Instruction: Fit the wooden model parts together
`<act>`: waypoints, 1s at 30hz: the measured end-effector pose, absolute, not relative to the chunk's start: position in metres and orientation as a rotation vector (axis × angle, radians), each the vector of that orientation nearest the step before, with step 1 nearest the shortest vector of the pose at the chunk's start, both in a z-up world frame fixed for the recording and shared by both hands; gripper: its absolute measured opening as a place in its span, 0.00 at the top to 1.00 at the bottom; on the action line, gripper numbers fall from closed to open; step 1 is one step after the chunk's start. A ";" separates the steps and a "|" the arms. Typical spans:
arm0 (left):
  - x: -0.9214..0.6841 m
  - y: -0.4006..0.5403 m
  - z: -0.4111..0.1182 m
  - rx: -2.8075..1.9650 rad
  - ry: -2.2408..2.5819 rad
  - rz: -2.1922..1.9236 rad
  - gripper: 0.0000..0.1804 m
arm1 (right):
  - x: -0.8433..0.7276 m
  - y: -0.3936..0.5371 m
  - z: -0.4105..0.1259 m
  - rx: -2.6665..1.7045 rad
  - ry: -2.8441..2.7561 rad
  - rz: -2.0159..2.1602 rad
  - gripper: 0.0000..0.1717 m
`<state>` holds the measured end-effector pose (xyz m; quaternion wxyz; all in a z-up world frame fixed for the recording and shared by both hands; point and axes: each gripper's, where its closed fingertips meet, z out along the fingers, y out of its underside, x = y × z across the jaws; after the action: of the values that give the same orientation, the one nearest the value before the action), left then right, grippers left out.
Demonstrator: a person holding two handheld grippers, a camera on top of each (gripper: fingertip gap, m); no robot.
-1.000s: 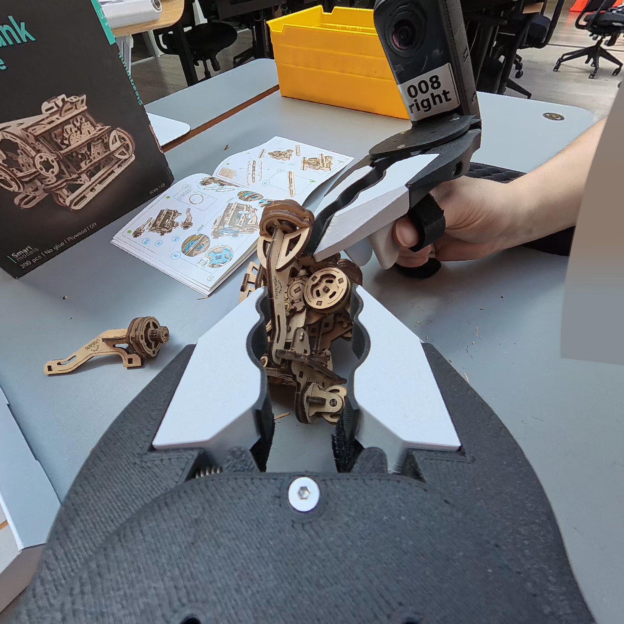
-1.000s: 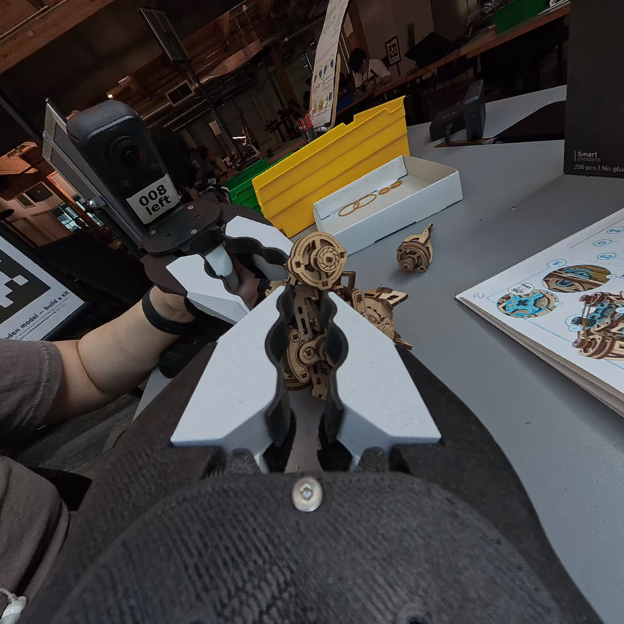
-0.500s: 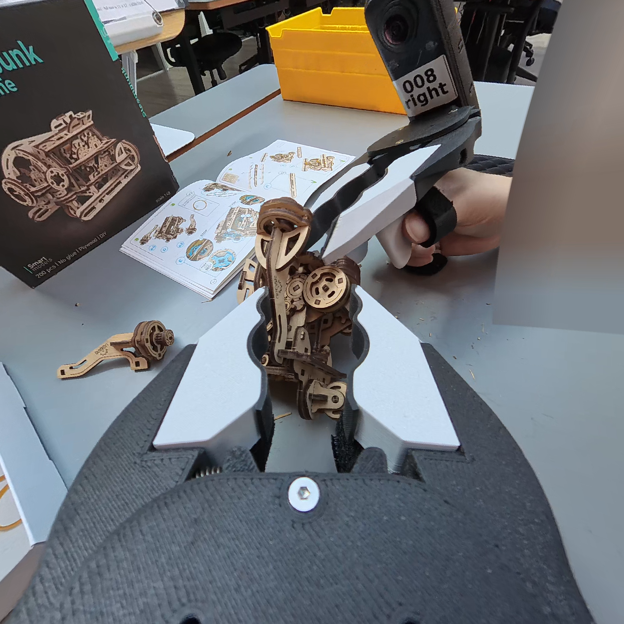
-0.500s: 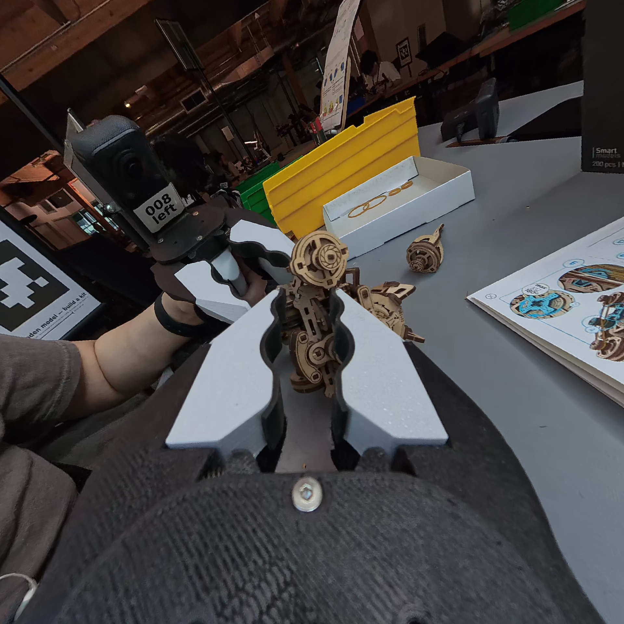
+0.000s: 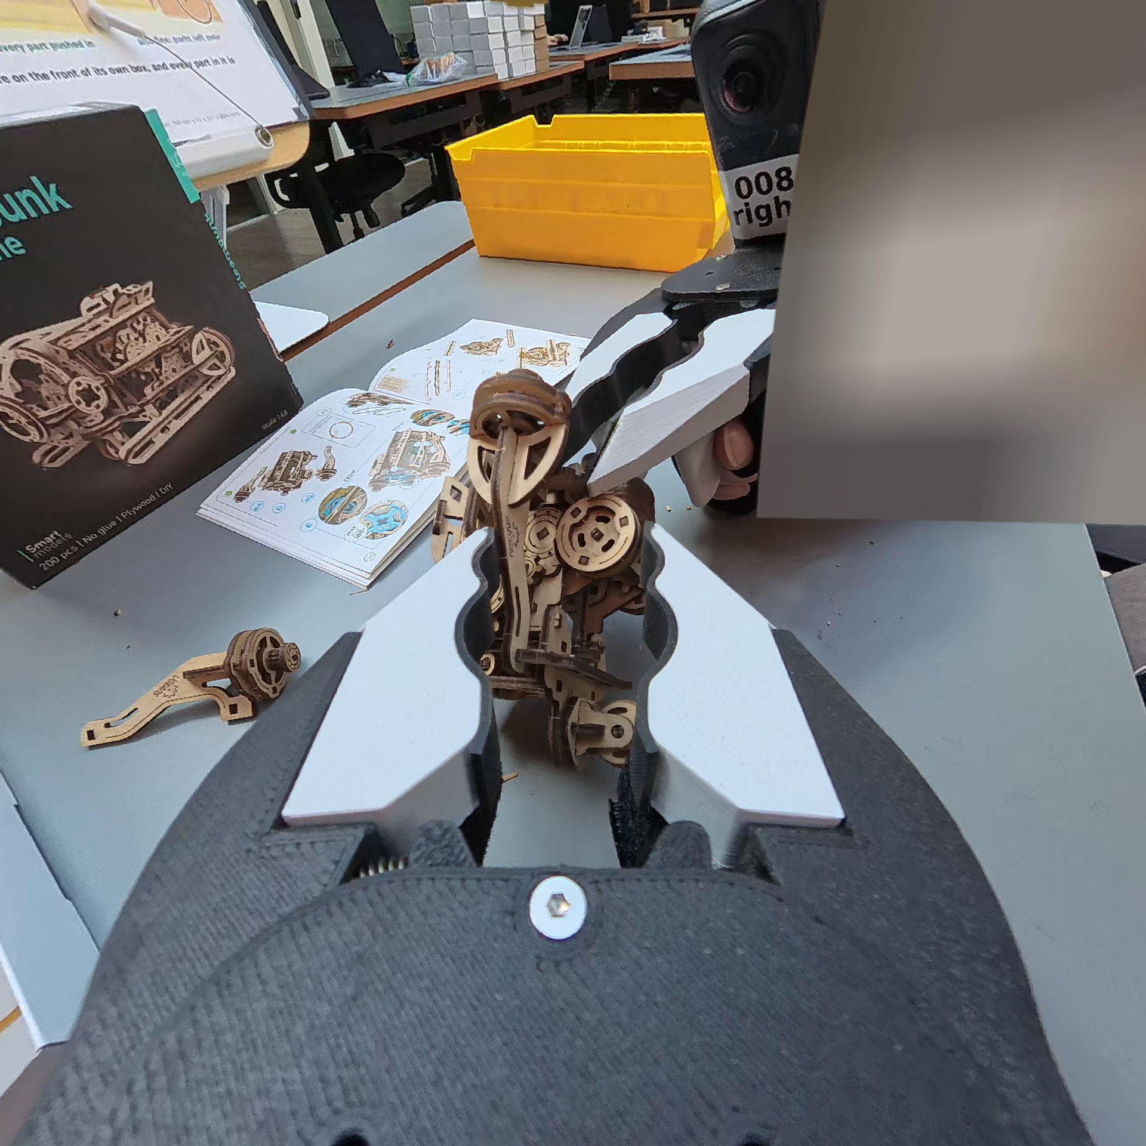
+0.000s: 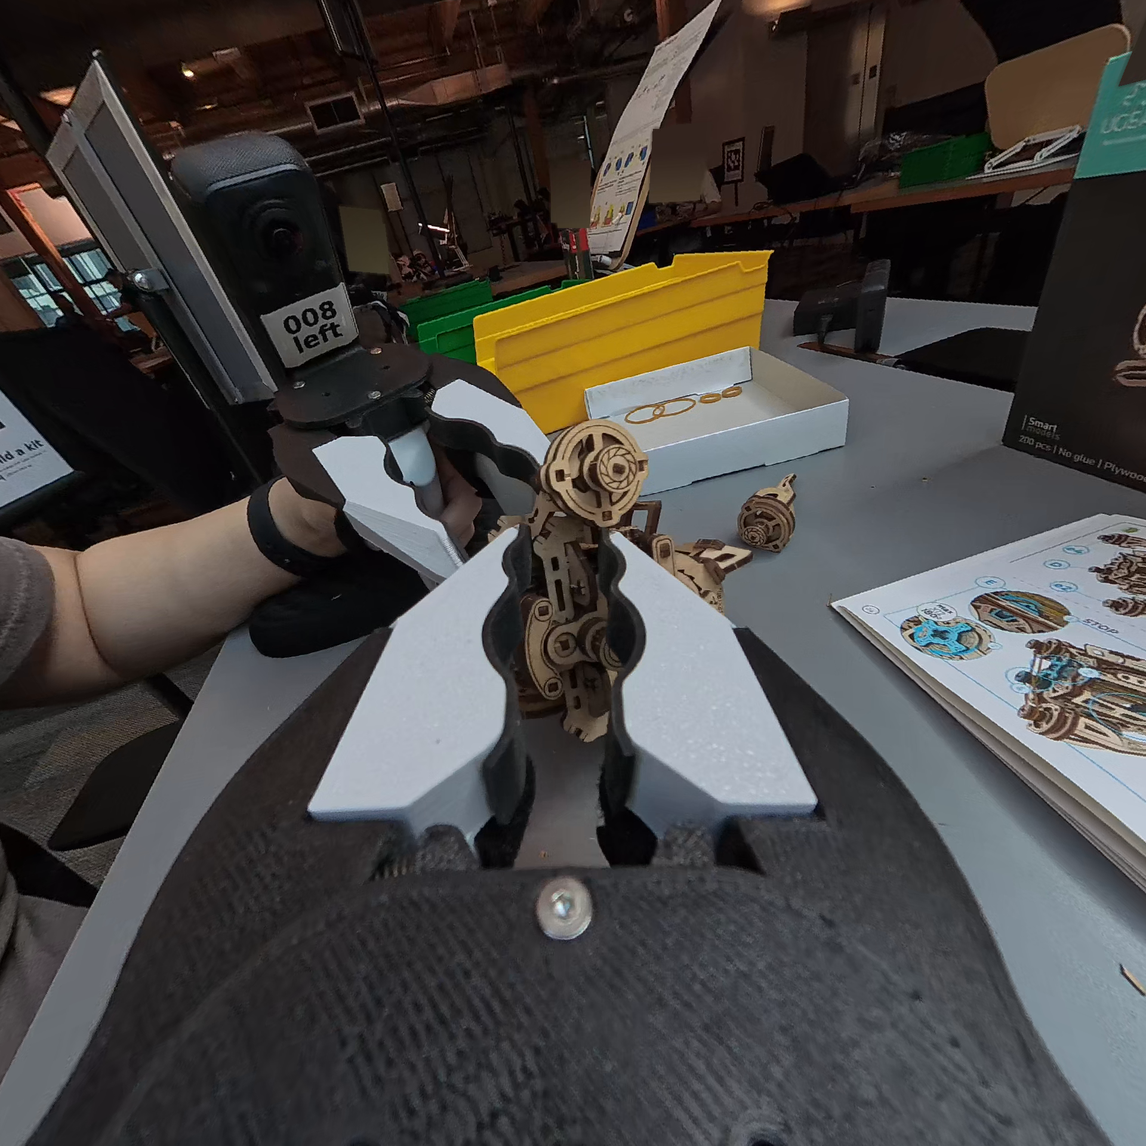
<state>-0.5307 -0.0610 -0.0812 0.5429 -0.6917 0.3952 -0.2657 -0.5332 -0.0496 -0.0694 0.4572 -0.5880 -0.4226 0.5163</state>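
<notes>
A wooden model assembly (image 5: 558,595) of gears and wheels stands on the grey table (image 5: 899,651). My left gripper (image 5: 564,536) is shut on its body, with one pad against the thin arm and the other against a side wheel. In the right wrist view, my right gripper (image 6: 563,538) is closed around the model's upright arm (image 6: 561,595), just under its round wheel head (image 6: 592,471). The right gripper also shows in the left wrist view (image 5: 580,446), and the left gripper in the right wrist view (image 6: 490,521). A loose wheel-and-arm part (image 5: 204,682) lies on the table and also shows in the right wrist view (image 6: 766,518).
An open instruction booklet (image 5: 372,453) lies behind the model. A black kit box (image 5: 111,347) stands at the left and a yellow bin (image 5: 589,186) at the back. A white tray (image 6: 806,428) holds rubber bands. A person's hands and forearm hold the grippers. Only a small space, under 4 cm, lies between the two pairs of fingers.
My right jaws widened around the upright arm, then narrowed a little on it again. My left gripper kept its hold on the model. Both views tilted up slightly.
</notes>
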 end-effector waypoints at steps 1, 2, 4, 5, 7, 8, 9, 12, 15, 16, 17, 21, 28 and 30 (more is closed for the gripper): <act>-0.531 -0.061 -0.079 -1.637 0.931 -0.646 0.76 | -0.533 -0.049 -0.069 -1.444 -1.047 1.258 0.89; -0.532 -0.062 -0.077 -1.631 0.922 -0.666 0.76 | -0.533 -0.049 -0.070 -1.439 -1.059 1.238 0.89; -0.536 -0.064 -0.074 -1.632 0.906 -0.716 0.76 | -0.532 -0.049 -0.069 -1.416 -1.084 1.194 0.89; -0.538 -0.063 -0.073 -1.638 0.894 -0.726 0.76 | -0.531 -0.049 -0.068 -1.402 -1.094 1.175 0.89; -0.540 -0.063 -0.068 -1.622 0.883 -0.734 0.76 | -0.532 -0.052 -0.068 -1.371 -1.140 1.127 0.89; -0.540 -0.063 -0.064 -1.603 0.887 -0.735 0.76 | -0.533 -0.055 -0.067 -1.353 -1.163 1.103 0.89; -0.540 -0.063 -0.060 -1.582 0.899 -0.727 0.77 | -0.534 -0.057 -0.067 -1.331 -1.186 1.080 0.89; -0.537 -0.063 -0.054 -1.538 0.969 -0.640 0.79 | -0.537 -0.066 -0.067 -1.272 -1.257 1.012 0.89; -0.534 -0.067 -0.056 -1.519 1.071 -0.559 0.81 | -0.540 -0.073 -0.068 -1.234 -1.309 0.967 0.89; -0.533 -0.069 -0.057 -1.514 1.089 -0.550 0.81 | -0.541 -0.075 -0.070 -1.230 -1.323 0.955 0.89; -0.532 -0.070 -0.058 -1.511 1.100 -0.550 0.82 | -0.542 -0.076 -0.071 -1.223 -1.335 0.943 0.89; -0.534 -0.073 -0.062 -1.524 1.118 -0.564 0.82 | -0.544 -0.079 -0.071 -1.214 -1.357 0.944 0.89; -0.539 -0.074 -0.066 -1.545 1.127 -0.546 0.83 | -0.545 -0.079 -0.071 -1.220 -1.371 0.937 0.89; -0.540 -0.072 -0.067 -1.549 1.121 -0.524 0.83 | -0.545 -0.077 -0.071 -1.231 -1.367 0.934 0.89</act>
<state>-0.5400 -0.0722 -0.0667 0.5477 -0.6538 0.4731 -0.2210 -0.5447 -0.0772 -0.0711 0.5135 -0.5118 -0.5688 0.3884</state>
